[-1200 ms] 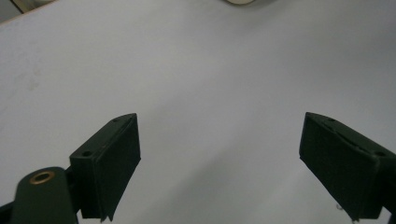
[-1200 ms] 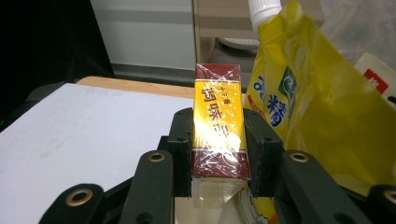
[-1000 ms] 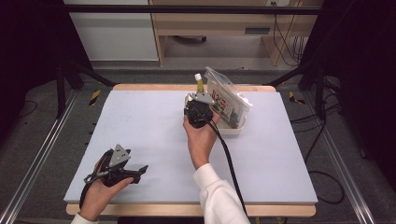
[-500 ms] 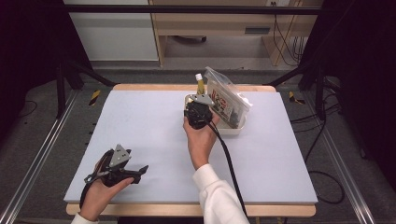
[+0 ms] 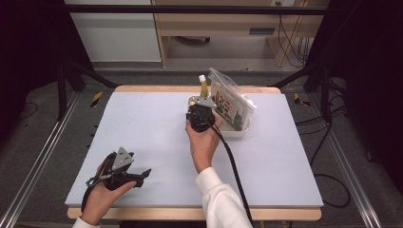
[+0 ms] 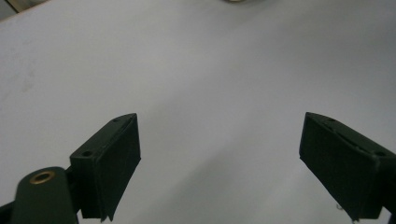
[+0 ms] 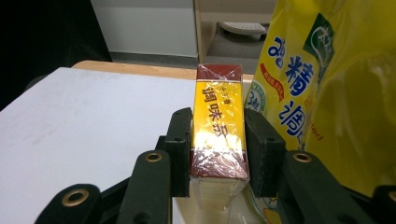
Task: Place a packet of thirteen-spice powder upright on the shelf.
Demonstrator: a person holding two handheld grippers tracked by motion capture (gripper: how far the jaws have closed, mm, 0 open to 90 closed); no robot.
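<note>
R claw [image 7: 218,149] still clamped on yellow box [image 7: 218,135], L claw [image 6: 219,163] still open, unmoved

The high view looks forward and down from above the near edge, taking in the whole surface [image 5: 142,133] from well back. The left gripper view rides low near the front-left corner, close over bare surface, facing its far edge. The right gripper view sits tight on a yellow box [image 7: 218,128] near the far edge. Both gripper views share surface with the high view.
</note>
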